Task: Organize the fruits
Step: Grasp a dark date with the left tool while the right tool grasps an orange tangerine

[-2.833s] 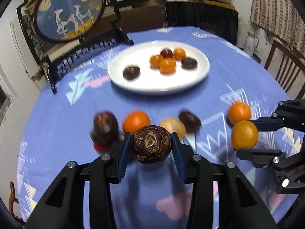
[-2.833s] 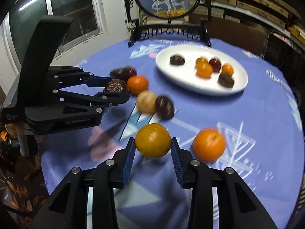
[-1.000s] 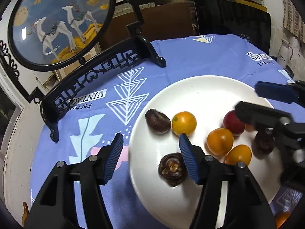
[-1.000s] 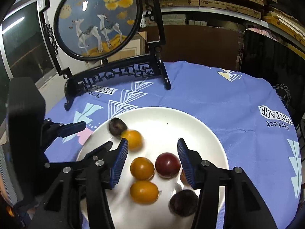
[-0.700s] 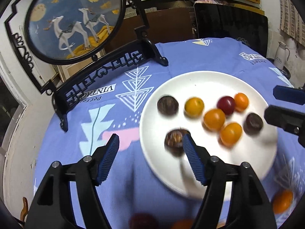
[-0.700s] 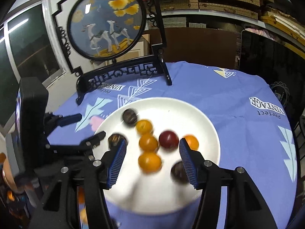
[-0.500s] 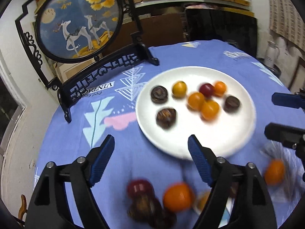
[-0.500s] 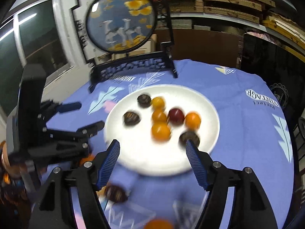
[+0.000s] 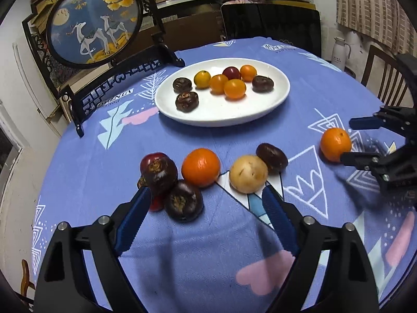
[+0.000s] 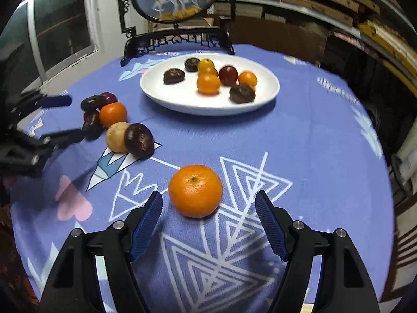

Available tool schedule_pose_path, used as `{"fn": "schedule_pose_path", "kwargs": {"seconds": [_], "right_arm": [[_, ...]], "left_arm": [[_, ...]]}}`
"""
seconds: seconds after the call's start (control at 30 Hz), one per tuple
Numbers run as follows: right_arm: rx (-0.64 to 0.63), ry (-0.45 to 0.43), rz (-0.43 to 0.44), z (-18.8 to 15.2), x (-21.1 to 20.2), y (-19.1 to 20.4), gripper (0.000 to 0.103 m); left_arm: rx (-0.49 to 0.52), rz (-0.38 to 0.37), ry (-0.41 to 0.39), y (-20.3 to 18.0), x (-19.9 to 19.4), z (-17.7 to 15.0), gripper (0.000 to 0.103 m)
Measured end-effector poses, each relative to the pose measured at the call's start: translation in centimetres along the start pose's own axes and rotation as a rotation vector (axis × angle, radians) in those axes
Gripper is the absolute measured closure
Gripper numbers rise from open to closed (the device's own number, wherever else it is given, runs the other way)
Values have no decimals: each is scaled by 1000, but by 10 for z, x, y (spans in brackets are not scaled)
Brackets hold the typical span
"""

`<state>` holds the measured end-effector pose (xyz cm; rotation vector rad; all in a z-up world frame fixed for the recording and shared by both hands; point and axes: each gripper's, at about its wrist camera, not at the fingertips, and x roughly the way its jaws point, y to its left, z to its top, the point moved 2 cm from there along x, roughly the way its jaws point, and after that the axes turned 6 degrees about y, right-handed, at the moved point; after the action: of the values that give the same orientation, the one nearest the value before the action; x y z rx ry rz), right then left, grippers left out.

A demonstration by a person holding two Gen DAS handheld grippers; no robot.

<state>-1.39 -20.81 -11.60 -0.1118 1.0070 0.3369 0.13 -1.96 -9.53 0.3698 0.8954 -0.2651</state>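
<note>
White and glossy, the oval plate [image 9: 276, 99] sits toward the far side of the round counter [image 9: 104, 161], which is covered in a blue patterned cloth. From the left wrist view, eight small fruits already lie on the plate: three dark brown ones, four orange or yellow ones and one deep red. By my reckoning the sorting is a little over half done. Loose fruit is left on the cloth nearer the camera: a cluster of dark purple fruits [image 9: 169, 185] touching one another, an orange [image 9: 201, 167] just beside them, then a pale tan fruit [image 9: 248, 174] touching another dark fruit [image 9: 271, 156]. The left claw [image 9: 206, 216] hovers empty above the cloth with its blue-padded jaws spread wide, the dark cluster just ahead of its left pad. Far right, a second orange [image 9: 335, 144] lies between the open jaws of the right claw [image 9: 349, 140].

From the right wrist view, that orange [image 10: 195, 190] is round, bright and dimpled, stem scar facing up, resting on a white triangle print. The right claw [image 10: 208, 215] is released, jaws apart on either side, not touching the fruit. The plate [image 10: 161, 96] lies well beyond, and the loose group [image 10: 117, 122] is off to the left beside the left claw [image 10: 65, 118].
</note>
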Motion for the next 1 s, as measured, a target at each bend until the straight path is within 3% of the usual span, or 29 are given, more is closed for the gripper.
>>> {"fn": "schedule_pose_path", "kwargs": {"seconds": [0.07,0.1,0.13,0.47,0.6,0.7,0.73,0.77,1.0], "right_arm": [[5,8,32,3,7,3,36],[-2,23,47,4,11,5,52],[-4,31,48,5,14,6,56],[46,13,78,-9,1,-7,57],[60,10,81,-13,-2,-12,57],[64,8,87,-13,-2,-14,57],[65,8,89,-13,-2,-14,57],[65,7,90,-13,-1,-14,57],[71,-3,92,-12,-3,-12,57]], "left_arm": [[7,1,0,-2,-1,1,19],[16,1,-3,-5,-2,3,19],[27,1,-7,-7,-2,5,19],[235,-15,-29,-65,24,38,19],[289,-18,6,-79,44,47,20],[299,-34,57,-80,56,48,40],[302,-45,80,-80,60,47,56],[304,-50,92,-80,62,47,61],[292,-91,38,-76,42,43,63]]}}
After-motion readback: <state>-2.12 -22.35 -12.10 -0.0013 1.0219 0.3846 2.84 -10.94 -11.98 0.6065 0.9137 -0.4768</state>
